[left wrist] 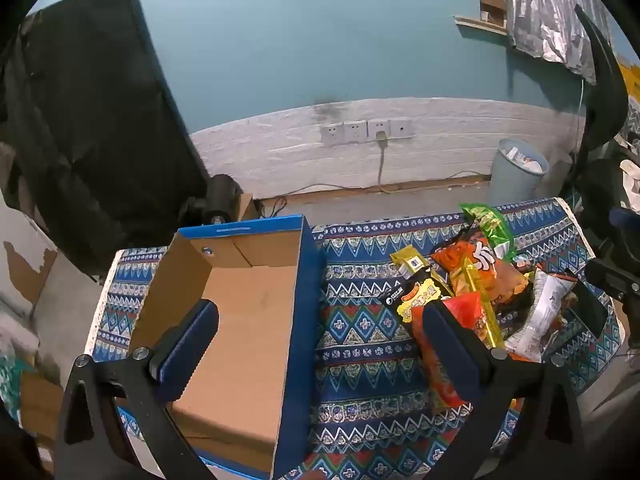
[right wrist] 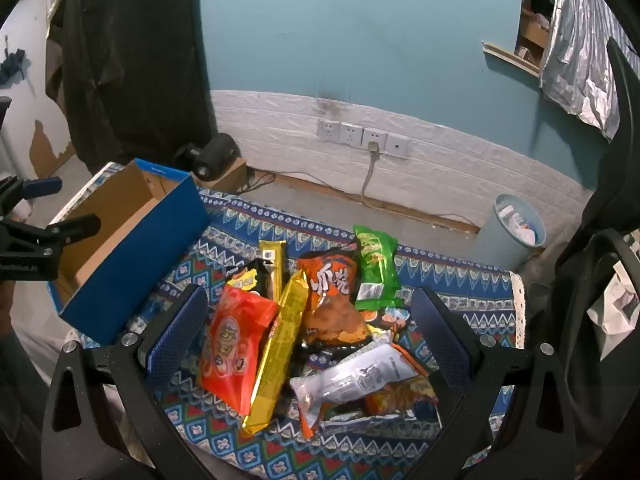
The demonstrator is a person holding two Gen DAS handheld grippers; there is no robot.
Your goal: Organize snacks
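A pile of snack packets lies on a patterned blue cloth (right wrist: 460,280): a red bag (right wrist: 234,348), a long gold packet (right wrist: 280,344), an orange bag (right wrist: 332,296), a green bag (right wrist: 376,268) and a white packet (right wrist: 356,380). An empty blue cardboard box (left wrist: 248,320) stands to their left; it also shows in the right wrist view (right wrist: 132,264). My left gripper (left wrist: 320,320) is open and empty, straddling the box's right wall. My right gripper (right wrist: 308,312) is open and empty, above the pile. The pile shows in the left wrist view (left wrist: 480,292).
A grey waste bin (right wrist: 512,232) stands by the white-tiled wall with sockets (right wrist: 360,136). A black cloth-covered object (left wrist: 88,140) stands behind the box. A dark chair (right wrist: 600,260) is at the right. The cloth's right edge (right wrist: 518,304) is near the pile.
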